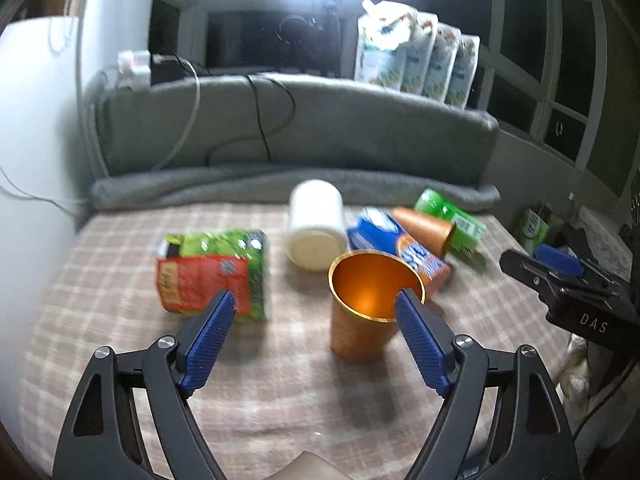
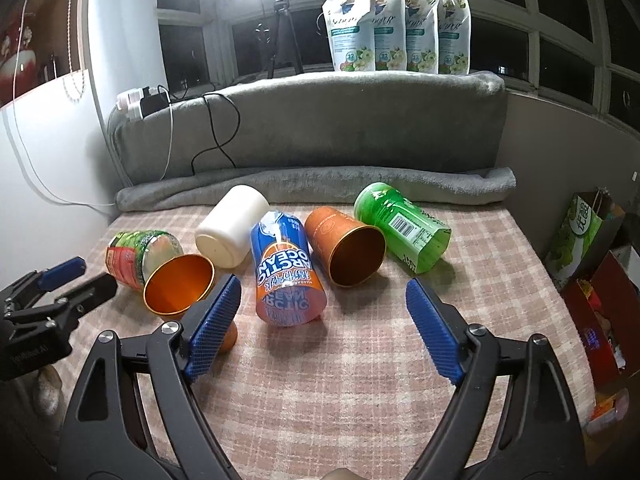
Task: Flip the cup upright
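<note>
An orange metal cup (image 1: 366,308) stands upright on the checked cloth, mouth up; it also shows in the right wrist view (image 2: 178,290), partly behind my right gripper's left finger. My left gripper (image 1: 316,312) is open, its right finger at the cup's rim, with the cup outside the gap. A second orange cup (image 2: 346,250) lies on its side, mouth toward me, also in the left wrist view (image 1: 426,228). My right gripper (image 2: 324,296) is open and empty, in front of the lying cup and a blue-orange can (image 2: 286,276).
On the checked cloth (image 2: 360,360) lie a white jar (image 2: 232,232), a green can (image 2: 404,226), the blue-orange can and a red-green packet (image 1: 212,272). A grey blanket roll (image 2: 312,184) lines the back. Bags and boxes (image 2: 592,264) stand to the right.
</note>
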Action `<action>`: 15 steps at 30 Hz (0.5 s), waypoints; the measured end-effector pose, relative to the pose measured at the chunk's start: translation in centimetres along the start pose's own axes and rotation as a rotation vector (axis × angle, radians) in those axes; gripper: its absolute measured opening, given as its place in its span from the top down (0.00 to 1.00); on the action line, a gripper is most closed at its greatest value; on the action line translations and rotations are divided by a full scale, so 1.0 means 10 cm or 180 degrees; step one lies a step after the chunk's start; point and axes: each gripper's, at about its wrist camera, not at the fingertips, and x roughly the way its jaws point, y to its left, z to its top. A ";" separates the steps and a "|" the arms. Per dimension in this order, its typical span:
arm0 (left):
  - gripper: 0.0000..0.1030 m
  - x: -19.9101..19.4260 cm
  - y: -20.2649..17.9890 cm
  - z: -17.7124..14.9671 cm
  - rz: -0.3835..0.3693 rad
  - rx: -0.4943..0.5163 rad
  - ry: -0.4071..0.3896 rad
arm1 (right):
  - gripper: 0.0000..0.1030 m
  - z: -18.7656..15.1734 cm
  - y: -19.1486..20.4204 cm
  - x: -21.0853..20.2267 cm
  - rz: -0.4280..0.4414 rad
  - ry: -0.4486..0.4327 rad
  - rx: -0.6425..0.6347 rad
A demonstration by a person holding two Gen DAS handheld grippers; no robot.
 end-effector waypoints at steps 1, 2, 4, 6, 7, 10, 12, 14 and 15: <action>0.20 -0.02 0.01 0.01 0.0026 0.0007 -0.0035 | 0.15 0.00 0.00 0.00 -0.0007 -0.0013 0.0005; 0.20 -0.04 0.01 0.02 0.0052 0.0013 -0.0063 | 0.15 0.01 0.00 -0.02 -0.0016 -0.0036 0.0012; 0.19 -0.09 0.03 0.03 0.0120 0.0013 -0.0153 | 0.15 0.01 -0.01 -0.04 -0.0046 -0.0088 0.0020; 0.19 -0.13 0.04 0.05 0.0170 0.0005 -0.0227 | 0.15 0.03 -0.01 -0.08 -0.0085 -0.0157 0.0030; 0.19 -0.17 0.06 0.07 0.0200 -0.0008 -0.0284 | 0.10 0.04 -0.01 -0.10 -0.0111 -0.0197 0.0034; 0.19 -0.27 0.09 0.12 0.0281 -0.0047 -0.0452 | 0.00 0.07 -0.03 -0.20 -0.0212 -0.0398 0.0063; 0.18 -0.35 0.12 0.15 0.0345 -0.0071 -0.0569 | 0.00 0.09 -0.02 -0.27 -0.0307 -0.0534 0.0062; 0.18 -0.44 0.16 0.18 0.0412 -0.0100 -0.0698 | 0.00 0.12 -0.02 -0.32 -0.0387 -0.0622 0.0044; 0.18 -0.47 0.17 0.19 0.0435 -0.0115 -0.0741 | 0.00 0.13 -0.01 -0.34 -0.0421 -0.0661 0.0040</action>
